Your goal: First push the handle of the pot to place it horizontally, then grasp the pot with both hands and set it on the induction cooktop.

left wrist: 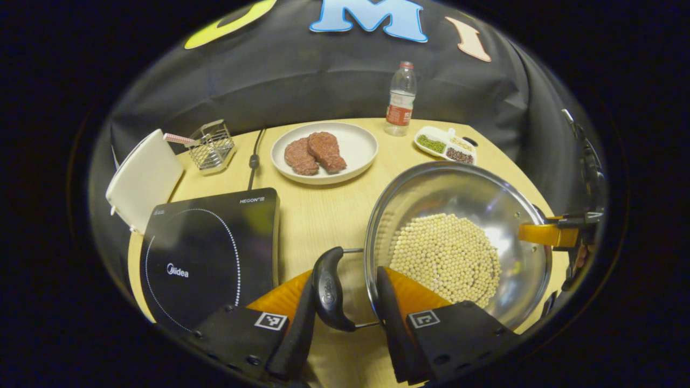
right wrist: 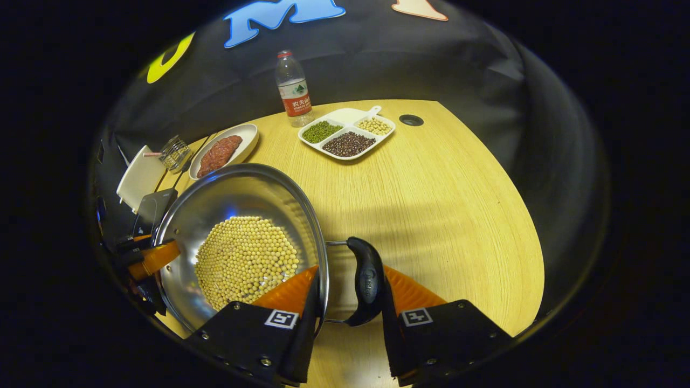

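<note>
A steel pot holding soybeans is over the wooden table, just right of the black induction cooktop. Both its black side handles lie level. My left gripper clamps the near handle: one finger presses its outer side, the other sits just inside the pot rim. In the right gripper view, my right gripper grips the opposite handle and the wall of the pot the same way. Each gripper shows across the pot from the other: the right gripper and the left gripper.
Behind the pot are a white plate with two meat pieces, a water bottle and a divided dish of beans. A wire basket, a white board and the cooktop's cable lie at the back left.
</note>
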Tool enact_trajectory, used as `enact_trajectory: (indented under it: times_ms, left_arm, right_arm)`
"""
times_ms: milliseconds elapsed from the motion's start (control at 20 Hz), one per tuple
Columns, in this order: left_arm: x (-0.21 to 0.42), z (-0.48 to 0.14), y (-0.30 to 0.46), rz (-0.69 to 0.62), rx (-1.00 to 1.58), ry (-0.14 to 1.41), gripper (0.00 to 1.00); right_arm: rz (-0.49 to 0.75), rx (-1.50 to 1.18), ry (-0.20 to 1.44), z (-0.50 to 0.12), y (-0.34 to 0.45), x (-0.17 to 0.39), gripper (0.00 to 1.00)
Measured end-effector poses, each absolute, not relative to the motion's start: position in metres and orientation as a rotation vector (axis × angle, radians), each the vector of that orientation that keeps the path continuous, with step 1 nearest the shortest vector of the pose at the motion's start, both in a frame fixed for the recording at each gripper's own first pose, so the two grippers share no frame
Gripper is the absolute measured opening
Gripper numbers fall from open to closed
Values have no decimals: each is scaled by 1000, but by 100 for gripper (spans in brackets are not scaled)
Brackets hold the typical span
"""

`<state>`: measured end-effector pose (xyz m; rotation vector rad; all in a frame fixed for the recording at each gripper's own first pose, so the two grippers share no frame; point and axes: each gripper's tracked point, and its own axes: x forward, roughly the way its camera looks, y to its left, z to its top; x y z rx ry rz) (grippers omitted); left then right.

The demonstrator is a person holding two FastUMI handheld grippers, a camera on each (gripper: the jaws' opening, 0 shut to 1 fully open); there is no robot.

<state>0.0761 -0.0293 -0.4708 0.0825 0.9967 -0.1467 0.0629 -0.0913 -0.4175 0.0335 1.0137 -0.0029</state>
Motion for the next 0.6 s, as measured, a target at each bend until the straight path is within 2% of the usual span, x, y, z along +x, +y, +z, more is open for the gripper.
enact_trajectory:
  times_ms: [350,450,500,550,600]
  left_arm:
    - [75,-451,-31,-156,81,966,60]
    - [71,-444,-29,-152,70,966,60]
    - [69,-440,-27,-151,65,967,63]
    - [66,-437,-26,-151,62,969,60]
    - [64,-432,-24,-154,61,968,63]
  right_arm:
    - [-19,49,1008,-401,-91,54,55]
    - [-24,44,1000,-392,-88,50,55]
    - [-28,39,998,-388,-87,46,55]
    - [-30,38,997,-384,-84,43,55]
    - [-31,39,994,-380,-81,40,55]
